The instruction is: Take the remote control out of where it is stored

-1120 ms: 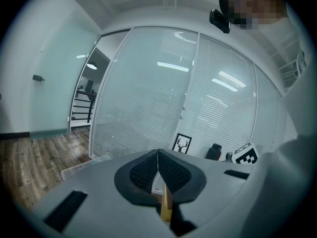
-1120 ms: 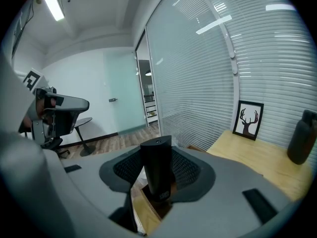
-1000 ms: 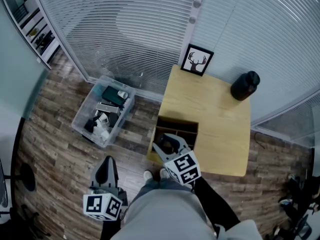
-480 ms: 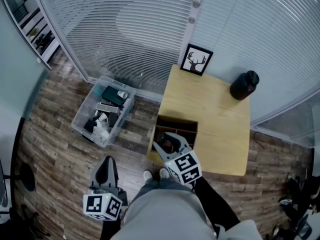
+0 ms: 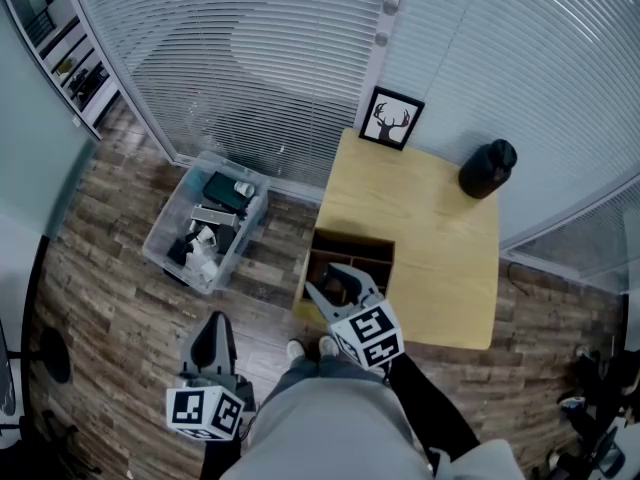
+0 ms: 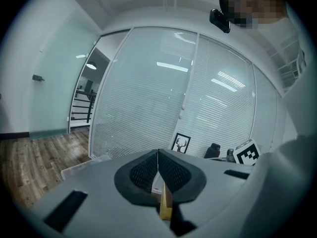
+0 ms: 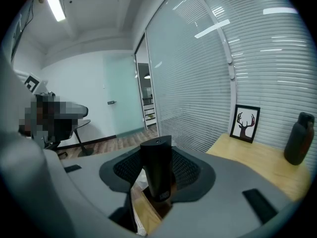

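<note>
Remote control (image 7: 156, 163) black, slim, clamped in right gripper (image 7: 158, 176).

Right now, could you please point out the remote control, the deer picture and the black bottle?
remote control (image 7: 157, 170): right gripper view, middle of its body.
deer picture (image 5: 392, 120): head view, the printed deer.
black bottle (image 5: 489, 171): head view, its body.

Drawer (image 5: 352, 253) interior partly behind the right claw (image 5: 338, 286); clear bin (image 5: 163, 211) contents too small, indistinct.

L gripper (image 5: 212, 342) jaws together (held low), R gripper (image 5: 338, 286) clamped on remote (image 7: 157, 175).
</note>
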{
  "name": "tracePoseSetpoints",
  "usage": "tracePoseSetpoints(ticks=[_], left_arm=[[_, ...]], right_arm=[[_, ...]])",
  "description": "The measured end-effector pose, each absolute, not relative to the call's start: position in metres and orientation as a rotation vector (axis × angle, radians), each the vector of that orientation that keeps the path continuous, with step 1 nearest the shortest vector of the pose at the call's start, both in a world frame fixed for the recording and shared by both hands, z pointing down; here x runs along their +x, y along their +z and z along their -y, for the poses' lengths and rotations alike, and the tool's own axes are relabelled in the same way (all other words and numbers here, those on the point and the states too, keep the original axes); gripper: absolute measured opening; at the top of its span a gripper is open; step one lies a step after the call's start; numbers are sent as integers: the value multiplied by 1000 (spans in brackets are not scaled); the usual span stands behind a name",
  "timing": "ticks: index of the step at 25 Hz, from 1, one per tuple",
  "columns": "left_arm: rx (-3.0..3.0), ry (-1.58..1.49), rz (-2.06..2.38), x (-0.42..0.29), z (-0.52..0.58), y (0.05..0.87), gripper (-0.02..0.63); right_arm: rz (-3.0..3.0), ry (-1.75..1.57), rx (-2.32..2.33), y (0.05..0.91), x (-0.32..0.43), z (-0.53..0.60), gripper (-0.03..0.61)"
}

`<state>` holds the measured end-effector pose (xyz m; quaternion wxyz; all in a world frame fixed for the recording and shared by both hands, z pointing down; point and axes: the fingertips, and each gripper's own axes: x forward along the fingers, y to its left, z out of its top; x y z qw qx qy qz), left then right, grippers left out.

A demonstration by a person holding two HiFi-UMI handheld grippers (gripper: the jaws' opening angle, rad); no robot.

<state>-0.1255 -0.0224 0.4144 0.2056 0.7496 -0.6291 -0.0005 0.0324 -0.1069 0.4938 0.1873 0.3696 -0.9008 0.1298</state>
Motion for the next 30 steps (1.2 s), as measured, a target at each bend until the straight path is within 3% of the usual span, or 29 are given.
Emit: tracePoseSetpoints(ticks=[30], left_arm=[[2101, 3, 1741, -119, 23, 414, 9]], right_arm=[[2551, 381, 1078, 482, 42, 103, 176]])
